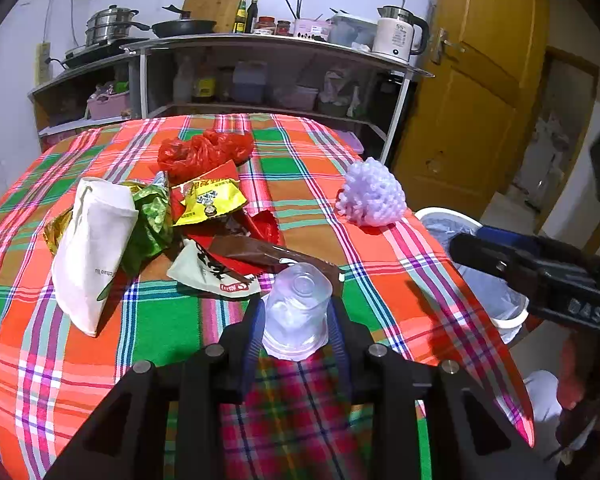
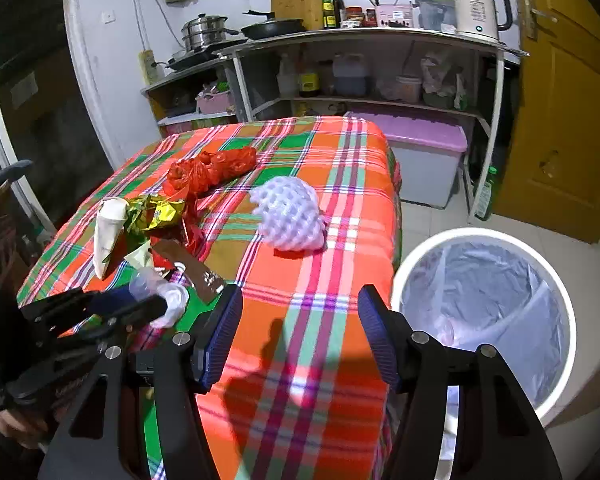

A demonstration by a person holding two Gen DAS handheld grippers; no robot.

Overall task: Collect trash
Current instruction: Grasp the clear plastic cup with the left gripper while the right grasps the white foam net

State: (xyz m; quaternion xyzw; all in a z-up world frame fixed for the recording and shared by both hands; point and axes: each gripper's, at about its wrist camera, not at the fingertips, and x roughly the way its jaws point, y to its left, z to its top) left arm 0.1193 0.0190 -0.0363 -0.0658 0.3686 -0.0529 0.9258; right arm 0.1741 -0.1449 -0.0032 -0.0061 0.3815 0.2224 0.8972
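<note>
A clear plastic cup (image 1: 298, 312) lies on its side on the plaid tablecloth (image 1: 380, 280), and my left gripper (image 1: 298, 305) is shut on it, blue pads against both walls. The right wrist view shows the same cup (image 2: 168, 300) squashed in that gripper (image 2: 156, 302). Just beyond it lies a pile of wrappers (image 1: 208, 204), with a white paper bag (image 1: 92, 248) to the left and a red plastic bag (image 1: 204, 152) further back. A white foam net (image 2: 290, 216) sits near the table's right edge. My right gripper (image 2: 300, 336) stands open over bare cloth, short of the net.
A white bin (image 2: 484, 320) with a clear liner stands on the floor right of the table. Behind the table are metal shelves (image 2: 380, 36) with pots, bottles and a kettle, a lidded plastic box (image 2: 424, 152) and a yellow door (image 2: 572, 120).
</note>
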